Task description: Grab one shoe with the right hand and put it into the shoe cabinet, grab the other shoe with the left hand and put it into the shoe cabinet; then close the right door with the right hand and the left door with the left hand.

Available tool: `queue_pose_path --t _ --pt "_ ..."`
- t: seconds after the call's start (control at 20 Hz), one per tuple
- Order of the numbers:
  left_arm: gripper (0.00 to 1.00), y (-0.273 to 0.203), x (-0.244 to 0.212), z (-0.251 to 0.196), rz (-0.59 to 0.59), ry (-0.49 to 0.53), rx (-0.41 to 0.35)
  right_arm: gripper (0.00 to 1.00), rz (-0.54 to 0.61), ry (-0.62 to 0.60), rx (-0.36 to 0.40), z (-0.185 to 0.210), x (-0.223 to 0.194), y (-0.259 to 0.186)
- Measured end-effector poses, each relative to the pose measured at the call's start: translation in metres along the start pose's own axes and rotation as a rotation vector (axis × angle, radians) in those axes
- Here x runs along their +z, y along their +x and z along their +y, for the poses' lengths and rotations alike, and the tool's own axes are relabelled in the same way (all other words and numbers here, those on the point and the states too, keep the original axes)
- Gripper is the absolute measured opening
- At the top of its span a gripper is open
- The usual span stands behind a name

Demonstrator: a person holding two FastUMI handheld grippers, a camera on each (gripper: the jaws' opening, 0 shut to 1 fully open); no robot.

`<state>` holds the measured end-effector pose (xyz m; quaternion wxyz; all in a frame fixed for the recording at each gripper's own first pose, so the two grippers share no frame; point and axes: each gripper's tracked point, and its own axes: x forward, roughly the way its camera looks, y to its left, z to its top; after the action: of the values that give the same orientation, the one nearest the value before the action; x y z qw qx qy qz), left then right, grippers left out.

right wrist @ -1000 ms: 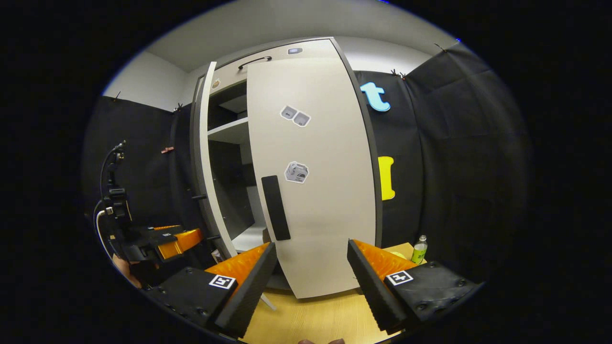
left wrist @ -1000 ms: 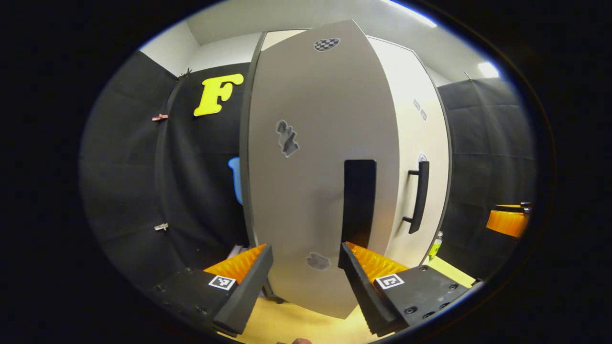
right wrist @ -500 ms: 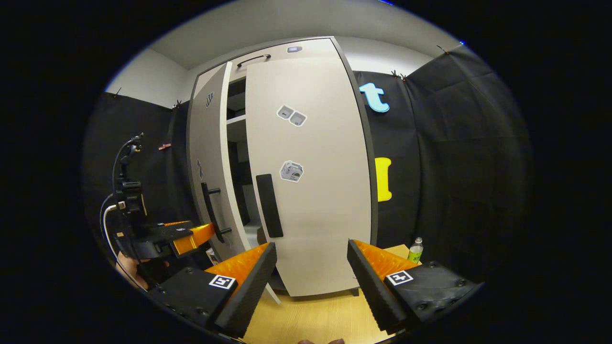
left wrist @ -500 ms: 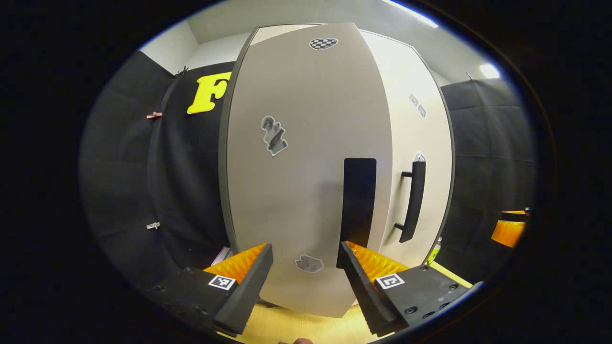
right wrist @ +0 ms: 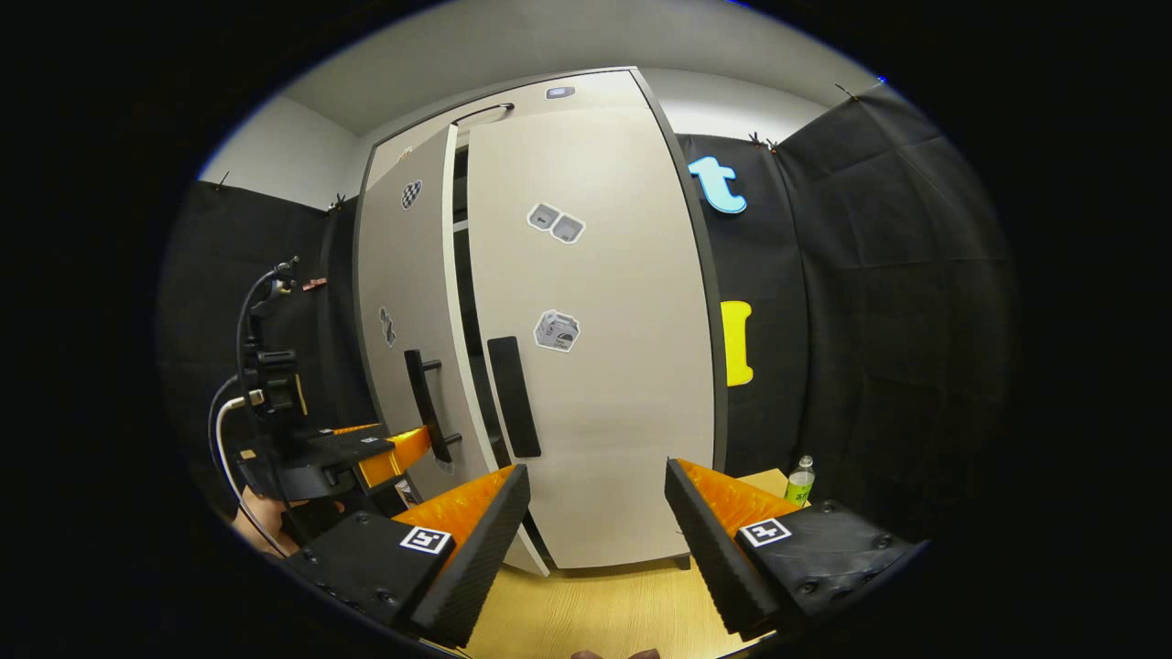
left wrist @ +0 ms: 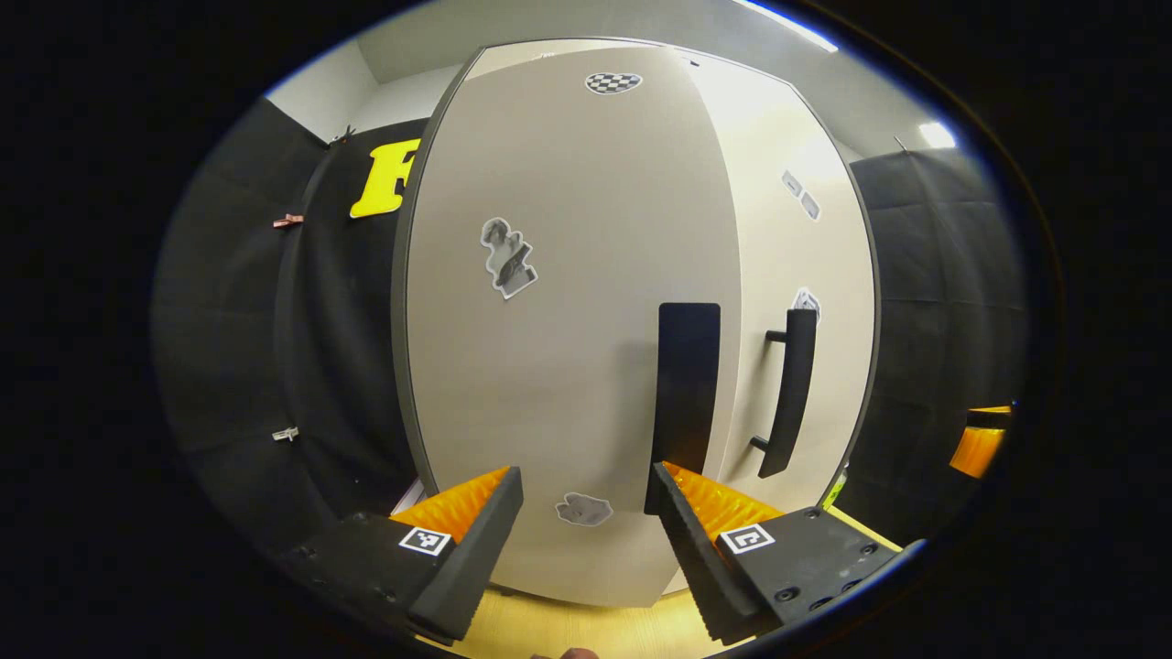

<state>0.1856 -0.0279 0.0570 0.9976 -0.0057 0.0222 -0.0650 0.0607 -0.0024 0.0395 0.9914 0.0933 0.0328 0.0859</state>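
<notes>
The tall pale shoe cabinet stands close ahead. In the left gripper view its left door (left wrist: 568, 366) looms right in front of my open left gripper (left wrist: 583, 487), whose right finger sits just under that door's black handle (left wrist: 689, 384). In the right gripper view the right door (right wrist: 613, 384) lies shut and the left door (right wrist: 403, 275) stands a narrow dark gap away from it. My left gripper (right wrist: 380, 450), held by a hand (right wrist: 261, 517), is at the left door's lower part. My right gripper (right wrist: 595, 480) hangs open, back from the right door, holding nothing. The doors hide the cabinet's inside.
A small green bottle (right wrist: 799, 480) stands on the light wooden floor (right wrist: 595, 604) to the right of the cabinet. Black cloth walls close in on both sides. A cable and camera mount (right wrist: 265, 375) rise over the left gripper.
The left door has swung from well open to almost shut, with my left gripper following it. The shelves seen through the opening are now covered. My right gripper has barely moved.
</notes>
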Motion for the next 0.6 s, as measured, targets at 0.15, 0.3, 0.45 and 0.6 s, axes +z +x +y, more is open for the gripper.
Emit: queue_pose_path --t 0.15,0.3,0.45,0.6 --pt "0.92 0.000 -0.001 -0.001 0.010 0.016 0.006 0.98 0.001 -0.003 -0.002 -0.001 0.000 -0.002" --pt "0.94 -0.006 -0.005 -0.003 0.020 0.004 0.002 0.98 -0.002 -0.002 -0.001 -0.001 0.002 -0.006" --pt "0.94 -0.015 -0.004 -0.003 0.019 -0.003 -0.006 0.98 0.000 -0.003 0.001 -0.002 0.002 -0.013" --pt "0.94 -0.030 -0.004 -0.002 0.016 0.000 -0.004 0.98 -0.001 -0.003 0.005 0.000 0.003 -0.022"
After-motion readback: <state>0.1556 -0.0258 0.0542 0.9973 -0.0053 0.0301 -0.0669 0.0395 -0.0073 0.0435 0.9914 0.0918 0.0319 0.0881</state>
